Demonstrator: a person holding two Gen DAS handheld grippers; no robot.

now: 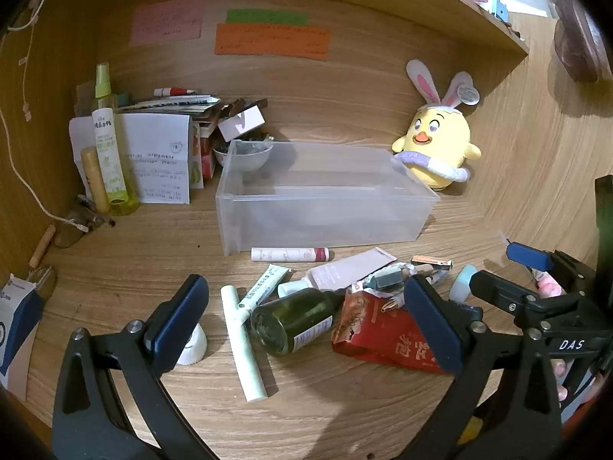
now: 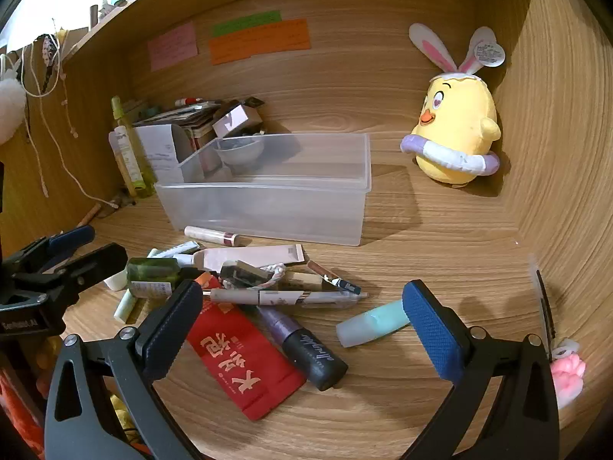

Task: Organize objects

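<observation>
we are looking at a wooden bench (image 1: 325,414) enclosed by a back wall and side panels. the largest item, a clear plastic bin (image 1: 322,195), is sitting at mid-bench with its opening facing up; its long front wall is facing us and nothing is showing inside it. right of the bin, a yellow chick plush (image 2: 456,130) with rabbit ears is standing upright against the right panel. left of the bin, a green spray bottle (image 1: 109,142) is standing beside folded papers and a small bowl.

in front of the bin, the loose items are lying in a heap. a red packet (image 2: 245,360) is lying flat nearest to us. a dark green glass bottle (image 1: 299,318) is lying on its side, touching the packet's left edge. a dark tube with a purple body (image 2: 302,341) is resting across the packet's right edge. a pale green stick (image 1: 243,345) is lying left of the bottle. a light blue tube (image 2: 371,324) is lying apart on the right, touching the right claw's inner right pad as seen in the right wrist view. a slim white and maroon tube (image 1: 291,255) is lying just against the bin's front wall.

we are holding the left claw (image 1: 306,329) and the right claw (image 2: 306,333) wide apart above the heap, both tilted downward, and neither is gripping anything.
</observation>
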